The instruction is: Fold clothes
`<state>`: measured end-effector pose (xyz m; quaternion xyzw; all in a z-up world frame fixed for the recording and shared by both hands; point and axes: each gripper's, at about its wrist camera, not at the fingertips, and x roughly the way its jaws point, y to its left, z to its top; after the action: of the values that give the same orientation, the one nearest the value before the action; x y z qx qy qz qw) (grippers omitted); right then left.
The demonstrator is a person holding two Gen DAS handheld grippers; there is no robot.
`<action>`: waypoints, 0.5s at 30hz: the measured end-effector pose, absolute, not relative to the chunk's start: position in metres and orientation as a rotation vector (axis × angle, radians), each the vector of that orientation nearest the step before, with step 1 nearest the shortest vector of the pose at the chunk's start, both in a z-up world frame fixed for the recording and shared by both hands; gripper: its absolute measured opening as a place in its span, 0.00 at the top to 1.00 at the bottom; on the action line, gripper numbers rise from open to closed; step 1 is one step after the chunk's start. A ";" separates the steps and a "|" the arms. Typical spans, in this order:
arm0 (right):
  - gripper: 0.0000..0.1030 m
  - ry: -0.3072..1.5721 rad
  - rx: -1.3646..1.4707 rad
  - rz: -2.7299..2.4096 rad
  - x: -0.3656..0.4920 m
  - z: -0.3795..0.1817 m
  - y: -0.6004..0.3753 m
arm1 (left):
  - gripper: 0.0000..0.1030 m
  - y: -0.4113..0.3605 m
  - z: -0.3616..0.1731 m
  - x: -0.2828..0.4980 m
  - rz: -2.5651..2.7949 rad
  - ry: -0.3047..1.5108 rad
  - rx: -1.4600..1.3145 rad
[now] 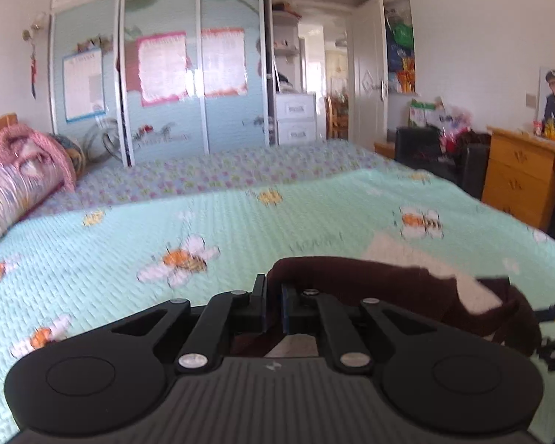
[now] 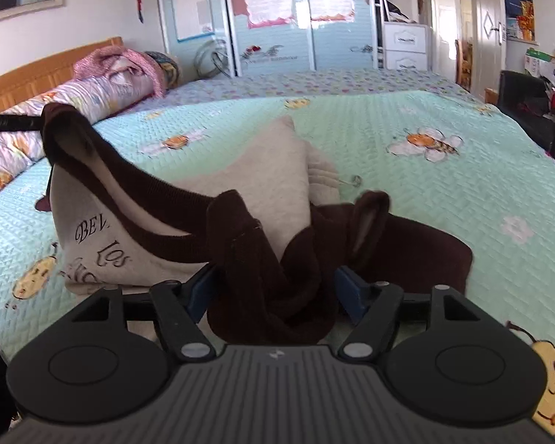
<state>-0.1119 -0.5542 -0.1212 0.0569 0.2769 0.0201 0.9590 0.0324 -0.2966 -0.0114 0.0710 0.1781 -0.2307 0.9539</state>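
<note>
A cream garment (image 2: 266, 170) with dark brown trim and black lettering lies bunched on the mint bee-print quilt (image 2: 444, 199). My left gripper (image 1: 273, 290) is shut on the brown edge (image 1: 351, 281) and holds it lifted off the bed. In the right wrist view one of its fingers (image 2: 11, 124) comes in from the left edge, and the brown band hangs from it down to the heap. My right gripper (image 2: 273, 288) stands open low over the bed, with a loose wad of brown fabric (image 2: 262, 270) between its blue pads (image 2: 203, 290).
Rolled pink bedding (image 2: 103, 92) and a wooden headboard (image 2: 37, 74) line the left side of the bed. Sliding wardrobe doors (image 1: 166, 85) stand beyond the far side of the bed. A wooden desk (image 1: 521, 181) and a black chair (image 1: 421, 148) stand on the right.
</note>
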 end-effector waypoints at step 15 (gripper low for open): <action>0.91 0.442 0.138 0.456 -0.087 -0.061 -0.435 | 0.94 -0.224 0.058 0.013 -0.195 0.161 0.070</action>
<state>-0.0872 -0.4346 -0.0613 0.0679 0.2173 0.2242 0.9476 0.0129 -0.2244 0.0582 0.0350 0.0805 -0.0972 0.9914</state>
